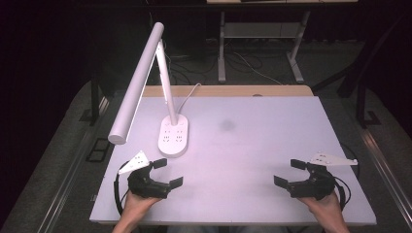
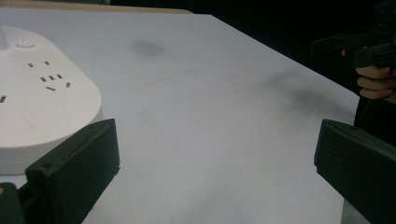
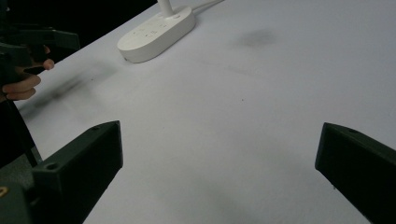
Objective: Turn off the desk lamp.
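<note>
Holding both tools low over the tabletop (image 1: 272,145), I have the left tool (image 1: 168,174) and right tool (image 1: 289,173) gaping wide, nothing between their jaws. I judge this the approach; next, the left must reach the desk lamp (image 1: 173,136) just beyond it: white, oval base, slim tilted bar.
</note>
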Demonstrator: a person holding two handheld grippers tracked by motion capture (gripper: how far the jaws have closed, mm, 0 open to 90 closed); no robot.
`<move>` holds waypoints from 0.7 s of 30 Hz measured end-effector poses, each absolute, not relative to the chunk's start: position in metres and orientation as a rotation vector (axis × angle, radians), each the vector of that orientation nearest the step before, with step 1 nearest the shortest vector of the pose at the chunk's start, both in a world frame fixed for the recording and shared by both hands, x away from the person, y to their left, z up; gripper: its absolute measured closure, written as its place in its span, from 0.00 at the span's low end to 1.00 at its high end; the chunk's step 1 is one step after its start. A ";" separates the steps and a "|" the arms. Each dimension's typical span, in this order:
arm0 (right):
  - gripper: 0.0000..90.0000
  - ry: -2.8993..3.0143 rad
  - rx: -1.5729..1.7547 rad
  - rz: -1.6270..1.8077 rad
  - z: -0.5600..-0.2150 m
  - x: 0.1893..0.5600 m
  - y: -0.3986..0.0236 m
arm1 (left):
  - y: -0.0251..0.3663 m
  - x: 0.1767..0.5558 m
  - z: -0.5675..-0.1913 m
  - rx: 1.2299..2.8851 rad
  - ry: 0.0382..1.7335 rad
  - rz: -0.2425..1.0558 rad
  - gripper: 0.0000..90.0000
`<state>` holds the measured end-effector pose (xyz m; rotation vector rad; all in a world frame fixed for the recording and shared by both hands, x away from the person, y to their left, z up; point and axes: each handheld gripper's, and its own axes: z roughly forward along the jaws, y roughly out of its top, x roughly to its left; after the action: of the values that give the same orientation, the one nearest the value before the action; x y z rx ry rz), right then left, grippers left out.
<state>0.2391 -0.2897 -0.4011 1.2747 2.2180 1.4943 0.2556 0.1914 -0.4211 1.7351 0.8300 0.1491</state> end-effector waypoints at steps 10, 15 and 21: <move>0.01 2.235 1.283 1.446 -0.401 0.239 -0.293 | 0.192 0.256 -0.421 1.731 0.832 0.149 0.00; 0.01 2.250 1.289 1.435 -0.399 0.240 -0.292 | 0.193 0.256 -0.421 1.727 0.830 0.149 0.00; 0.01 2.285 1.262 1.419 -0.392 0.244 -0.287 | 0.193 0.255 -0.421 1.723 0.830 0.148 0.00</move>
<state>0.2436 -0.2868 -0.3920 1.2618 2.2850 1.4186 0.2553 0.1935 -0.4209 1.7231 0.8300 0.1480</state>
